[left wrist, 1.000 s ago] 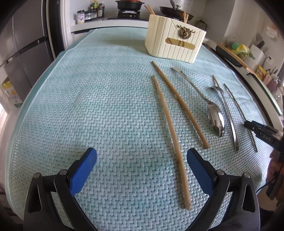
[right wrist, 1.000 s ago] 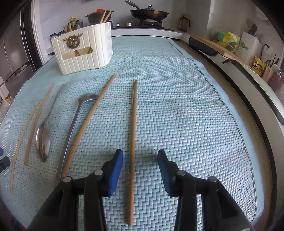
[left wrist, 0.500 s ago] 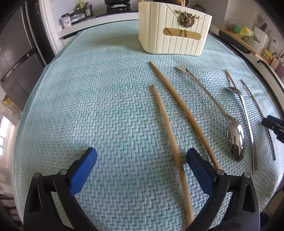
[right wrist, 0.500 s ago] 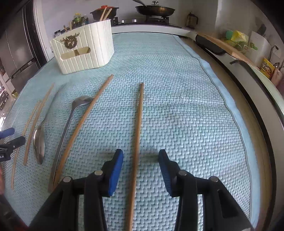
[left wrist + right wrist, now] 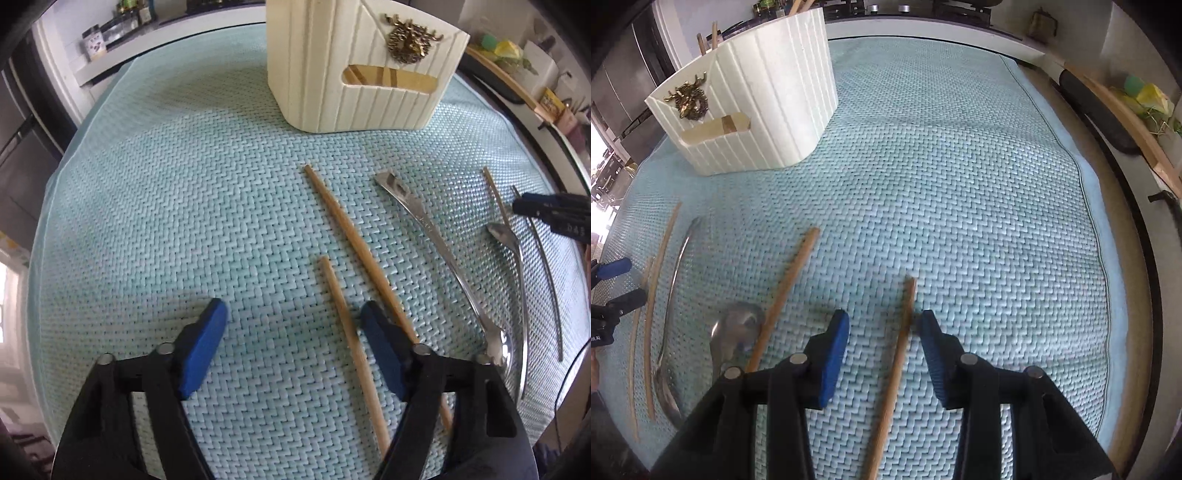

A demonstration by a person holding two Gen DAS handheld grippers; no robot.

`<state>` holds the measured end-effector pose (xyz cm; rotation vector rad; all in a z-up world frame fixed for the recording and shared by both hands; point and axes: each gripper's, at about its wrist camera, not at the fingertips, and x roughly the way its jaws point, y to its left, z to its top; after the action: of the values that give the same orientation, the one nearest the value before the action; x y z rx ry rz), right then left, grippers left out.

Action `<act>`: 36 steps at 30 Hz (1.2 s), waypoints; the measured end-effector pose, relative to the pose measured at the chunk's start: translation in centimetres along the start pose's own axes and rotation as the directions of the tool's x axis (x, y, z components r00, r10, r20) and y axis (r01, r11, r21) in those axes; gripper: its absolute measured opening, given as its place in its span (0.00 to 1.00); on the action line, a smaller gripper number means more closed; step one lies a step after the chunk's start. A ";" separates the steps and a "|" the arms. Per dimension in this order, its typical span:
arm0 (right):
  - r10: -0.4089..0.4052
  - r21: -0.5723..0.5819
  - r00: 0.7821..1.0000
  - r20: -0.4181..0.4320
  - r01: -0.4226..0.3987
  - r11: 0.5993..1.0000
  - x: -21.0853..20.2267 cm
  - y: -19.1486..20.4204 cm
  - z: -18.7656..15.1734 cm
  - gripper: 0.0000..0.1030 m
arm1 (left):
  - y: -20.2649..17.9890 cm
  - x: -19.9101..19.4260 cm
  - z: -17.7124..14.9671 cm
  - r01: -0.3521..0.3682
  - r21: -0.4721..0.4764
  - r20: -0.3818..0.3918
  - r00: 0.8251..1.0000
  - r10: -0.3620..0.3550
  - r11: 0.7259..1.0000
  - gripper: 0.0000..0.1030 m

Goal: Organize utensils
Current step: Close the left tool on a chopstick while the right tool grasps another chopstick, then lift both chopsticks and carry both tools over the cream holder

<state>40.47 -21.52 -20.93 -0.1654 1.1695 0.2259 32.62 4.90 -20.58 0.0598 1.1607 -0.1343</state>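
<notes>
A cream ribbed utensil holder (image 5: pixel 364 70) stands on the teal woven mat (image 5: pixel 184 206); it also shows in the right wrist view (image 5: pixel 757 99). My left gripper (image 5: pixel 295 325) is open low over the mat, with one wooden chopstick (image 5: pixel 351 339) between its pads and a second chopstick (image 5: pixel 351 229) passing under the right pad. My right gripper (image 5: pixel 882 332) is open, with a wooden chopstick (image 5: pixel 903 332) lying between its pads close to the right one. Another chopstick (image 5: pixel 786 288) lies to its left.
A steel spoon (image 5: pixel 447 258) and a second spoon (image 5: pixel 513 266) lie right of the left gripper, with two thin chopsticks (image 5: pixel 543 258) beyond. The mat's right edge (image 5: pixel 1097 236) borders the bare counter. A cutting board (image 5: pixel 1123 110) sits at the far right.
Both grippers have moved forward toward the holder and lower to the mat. The left one has narrowed its opening and now straddles a chopstick. The right stays over its chopstick.
</notes>
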 end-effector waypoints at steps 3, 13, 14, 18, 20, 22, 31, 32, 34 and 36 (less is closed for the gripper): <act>0.002 -0.006 1.000 -0.024 -0.002 1.000 0.4 0.2 1.1 0.18 | -0.8 -0.2 0.2 0.020 0.030 -0.012 1.000 -0.020 0.999 0.38; 0.077 0.030 0.997 0.015 -0.078 0.997 -1.0 -0.8 1.6 0.05 | -2.1 -1.2 0.1 0.092 0.038 0.035 0.995 -0.093 0.995 0.03; 0.090 0.034 0.995 0.037 -0.091 0.995 -1.7 -1.0 1.5 0.05 | -1.9 -1.8 0.1 0.099 0.030 0.055 0.993 -0.101 0.995 0.03; 0.116 0.034 0.986 0.121 -0.121 0.992 -5.0 -1.3 1.2 0.05 | -1.2 -5.3 0.3 0.130 0.004 0.139 0.982 -0.129 0.992 0.03; 0.136 0.033 0.977 0.166 -0.143 0.989 -7.0 -1.7 0.9 0.05 | -0.8 -7.5 0.4 0.143 0.002 0.187 0.972 -0.141 0.990 0.03; 0.153 0.029 0.965 0.214 -0.163 0.986 -9.2 -1.6 0.6 0.05 | -0.4 -10.0 0.5 0.157 0.003 0.238 0.959 -0.153 0.988 0.03; 0.202 -0.039 0.887 0.416 -0.204 0.978 -18.4 0.4 -2.1 0.05 | 0.4 -18.4 0.1 0.197 0.021 0.433 0.882 -0.186 0.980 0.03; 0.204 -0.045 0.877 0.435 -0.205 0.978 -19.3 0.7 -2.5 0.05 | 0.1 -18.8 0.2 0.200 0.020 0.448 0.874 -0.188 0.980 0.03; 0.204 -0.052 0.859 0.469 -0.204 0.978 -20.8 1.2 -2.9 0.05 | 0.2 -19.8 -0.3 0.210 0.016 0.476 0.858 -0.192 0.978 0.03; 0.201 -0.057 0.842 0.500 -0.200 0.978 -22.0 1.4 -3.3 0.05 | 0.4 -20.5 -0.5 0.215 0.013 0.499 0.845 -0.192 0.977 0.03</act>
<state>29.04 -22.96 -1.90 0.0189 0.6592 0.4292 24.18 6.92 -2.05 -0.1335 0.6459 -0.2955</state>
